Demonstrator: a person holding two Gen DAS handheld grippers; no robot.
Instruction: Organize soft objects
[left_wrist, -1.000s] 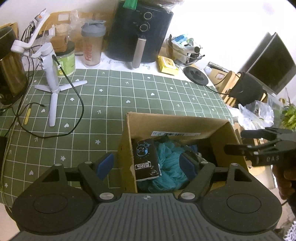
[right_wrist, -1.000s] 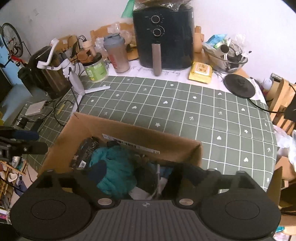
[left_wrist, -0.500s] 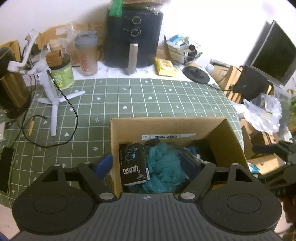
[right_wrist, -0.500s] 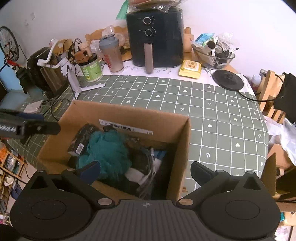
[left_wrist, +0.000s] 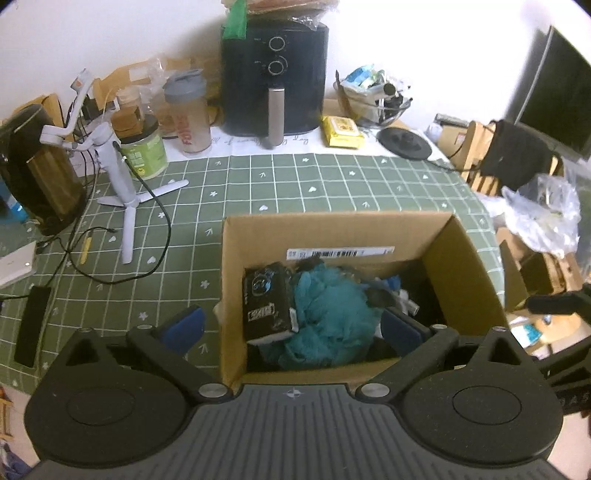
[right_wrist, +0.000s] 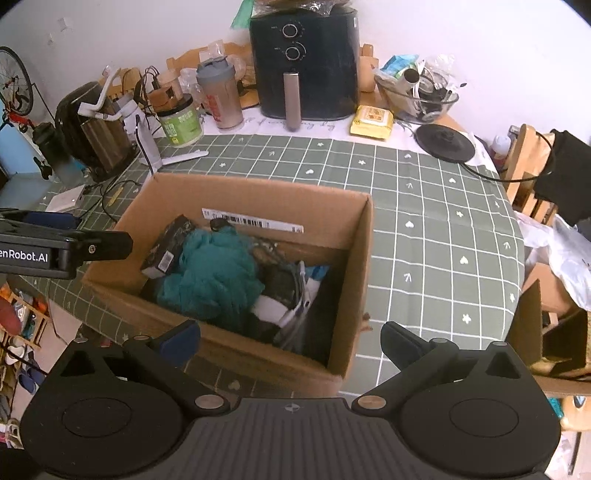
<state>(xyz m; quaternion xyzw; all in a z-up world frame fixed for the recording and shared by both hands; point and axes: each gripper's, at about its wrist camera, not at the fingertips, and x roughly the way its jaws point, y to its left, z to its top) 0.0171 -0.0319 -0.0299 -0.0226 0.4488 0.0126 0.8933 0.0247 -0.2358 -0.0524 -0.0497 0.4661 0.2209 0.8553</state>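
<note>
An open cardboard box (left_wrist: 461, 254) (right_wrist: 354, 236) stands on the green checked tablecloth near the table's front edge. In it lie a teal fluffy cloth (left_wrist: 332, 306) (right_wrist: 210, 273), a black packet (left_wrist: 266, 299) (right_wrist: 168, 242) and darker and white soft items (right_wrist: 288, 291). My left gripper (left_wrist: 291, 325) is open and empty, held above the box's near left part, fingers astride its left wall. My right gripper (right_wrist: 291, 336) is open and empty above the box's near wall. The left gripper shows at the right wrist view's left edge (right_wrist: 62, 247).
A black air fryer (left_wrist: 275, 74) (right_wrist: 304, 59), shaker bottle (left_wrist: 188, 110), green jar (left_wrist: 142, 147), white tripod with cable (left_wrist: 118, 173), yellow pack (left_wrist: 341, 131) and black round lid (left_wrist: 404, 142) stand behind. Chairs and plastic bags (left_wrist: 543, 210) are to the right.
Both grippers have pulled back and up from the box. My right gripper's fingers, close together over the contents a second ago, now stand wide apart and empty.
</note>
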